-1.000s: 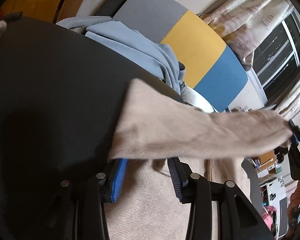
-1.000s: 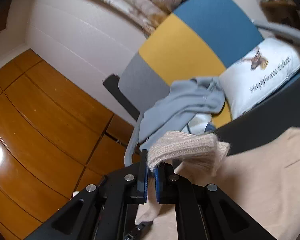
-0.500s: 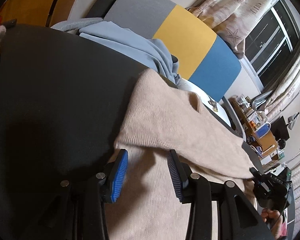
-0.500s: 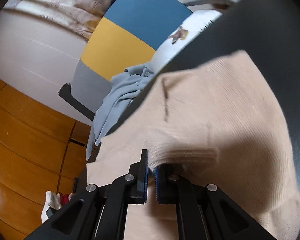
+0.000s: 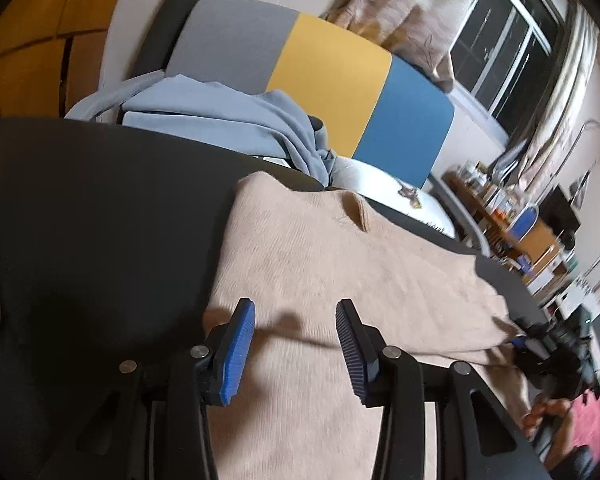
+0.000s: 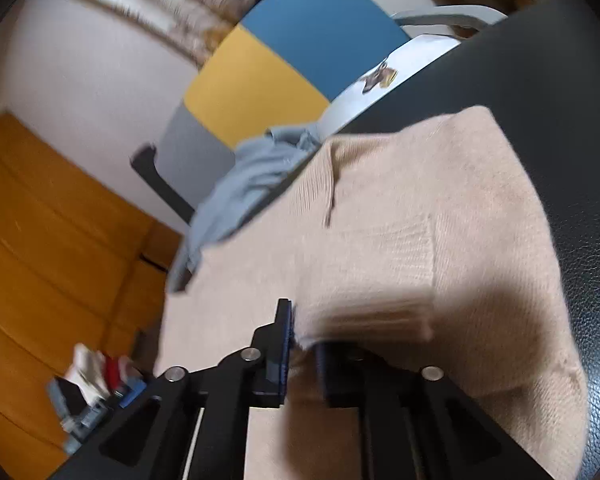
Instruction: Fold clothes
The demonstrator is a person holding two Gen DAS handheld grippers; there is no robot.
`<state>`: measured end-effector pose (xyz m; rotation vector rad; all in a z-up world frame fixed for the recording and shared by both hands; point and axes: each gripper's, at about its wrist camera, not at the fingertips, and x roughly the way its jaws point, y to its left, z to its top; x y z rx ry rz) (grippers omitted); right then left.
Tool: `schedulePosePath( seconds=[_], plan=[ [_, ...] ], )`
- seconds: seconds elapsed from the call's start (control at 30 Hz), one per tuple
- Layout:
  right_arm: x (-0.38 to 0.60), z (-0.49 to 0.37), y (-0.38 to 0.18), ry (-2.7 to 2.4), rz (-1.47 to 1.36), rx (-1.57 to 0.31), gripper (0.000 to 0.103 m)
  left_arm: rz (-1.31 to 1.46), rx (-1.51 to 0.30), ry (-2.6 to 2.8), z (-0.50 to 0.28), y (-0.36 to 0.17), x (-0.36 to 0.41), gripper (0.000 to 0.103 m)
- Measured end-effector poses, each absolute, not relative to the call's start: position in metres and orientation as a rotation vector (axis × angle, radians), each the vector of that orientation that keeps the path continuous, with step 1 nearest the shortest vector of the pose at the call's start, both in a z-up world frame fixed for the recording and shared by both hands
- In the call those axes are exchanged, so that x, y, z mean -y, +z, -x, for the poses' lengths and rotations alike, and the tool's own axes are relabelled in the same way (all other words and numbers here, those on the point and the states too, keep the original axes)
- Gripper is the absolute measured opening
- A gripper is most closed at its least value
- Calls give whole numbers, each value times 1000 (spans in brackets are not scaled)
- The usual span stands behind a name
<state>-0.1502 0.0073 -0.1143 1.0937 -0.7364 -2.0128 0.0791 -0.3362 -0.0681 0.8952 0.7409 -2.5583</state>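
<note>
Sweater now lies on the black table, its sleeve folded across the body; the right claw has just been parting, cuff still between its jaws. Left claw hovers above the sweater's near part, apart and empty, so this fold looks laid

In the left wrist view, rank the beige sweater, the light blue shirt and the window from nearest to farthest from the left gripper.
1. Beige sweater, directly under the left gripper.
2. Light blue shirt, beyond the black surface, on the chair.
3. Window, far upper right.
</note>
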Motion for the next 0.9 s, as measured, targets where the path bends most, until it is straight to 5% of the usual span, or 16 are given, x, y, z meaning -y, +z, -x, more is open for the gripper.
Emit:
schedulePosePath(
  seconds=[0.07, 0.13, 0.2, 0.27, 0.6, 0.77, 0.9],
  plan=[
    [-14, 157, -115, -2016, -1079, 823, 40, -912, -713, -2550, -65, -69, 339, 43],
    [-13, 166, -114, -2059, -1101, 827, 40, -922, -704, -2539, -52, -70, 343, 43],
    [-7, 172, -109, -2097, -1109, 772, 37, -994, -680, -2511, -40, -79, 345, 43],
    [0, 175, -97, -2137, -1086, 663, 20, -1043, -655, -2488, -34, -87, 347, 43],
    [21, 184, -85, -2466, -1064, -21, 19, -977, -665, -2565, -33, -69, 349, 44],
    [9, 174, -48, -2542, -918, 28, 53, -958, -601, -2569, -12, -57, 364, 44],
    [26, 153, -34, -2392, -847, 17, 58, -965, -577, -2558, 10, -56, 374, 44]
  ],
)
